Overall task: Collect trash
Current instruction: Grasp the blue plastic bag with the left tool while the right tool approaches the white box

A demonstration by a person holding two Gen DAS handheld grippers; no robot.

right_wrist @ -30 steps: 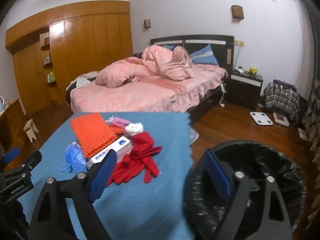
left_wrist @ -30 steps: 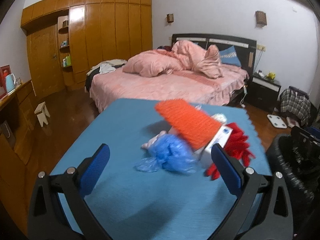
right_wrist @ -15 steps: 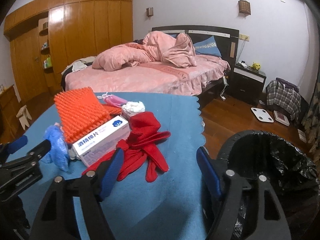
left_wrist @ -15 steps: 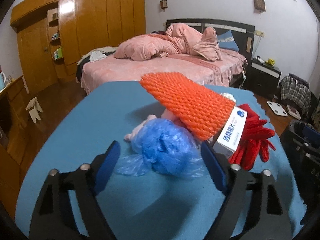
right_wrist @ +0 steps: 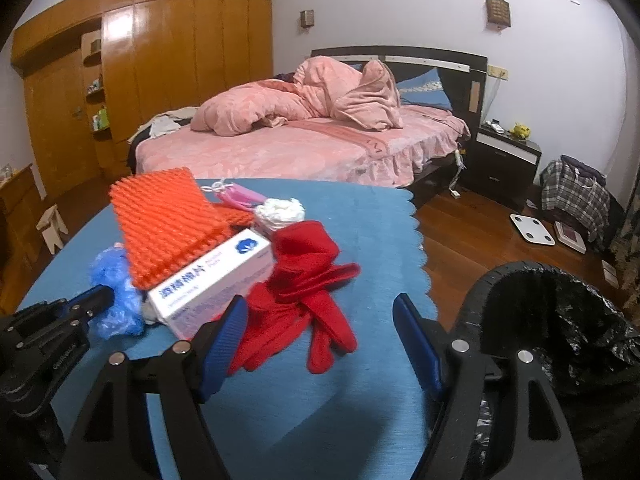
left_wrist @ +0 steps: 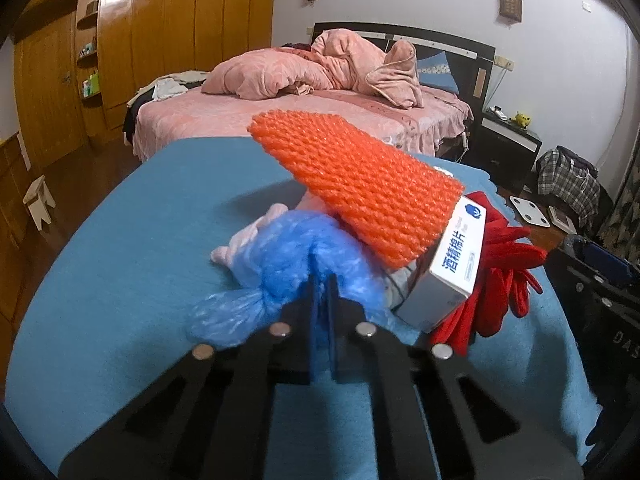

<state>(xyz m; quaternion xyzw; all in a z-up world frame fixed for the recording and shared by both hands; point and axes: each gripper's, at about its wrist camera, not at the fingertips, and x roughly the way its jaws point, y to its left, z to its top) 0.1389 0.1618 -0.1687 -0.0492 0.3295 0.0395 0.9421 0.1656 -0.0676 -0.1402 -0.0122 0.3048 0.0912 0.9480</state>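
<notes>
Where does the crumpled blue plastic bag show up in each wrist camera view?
Left wrist: blue plastic bag low centre, pinched in the left claw.
Right wrist: the bag at far left, the left claw on it.
Shared landmark: the white box beside the bag, under the orange mesh.

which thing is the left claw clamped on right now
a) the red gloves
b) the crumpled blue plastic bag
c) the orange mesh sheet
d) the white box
b: in the left wrist view the left claw has its blue pads pressed together into the crumpled blue plastic bag, while the orange mesh sheet, white box and red gloves lie beyond it, ungripped.
</notes>
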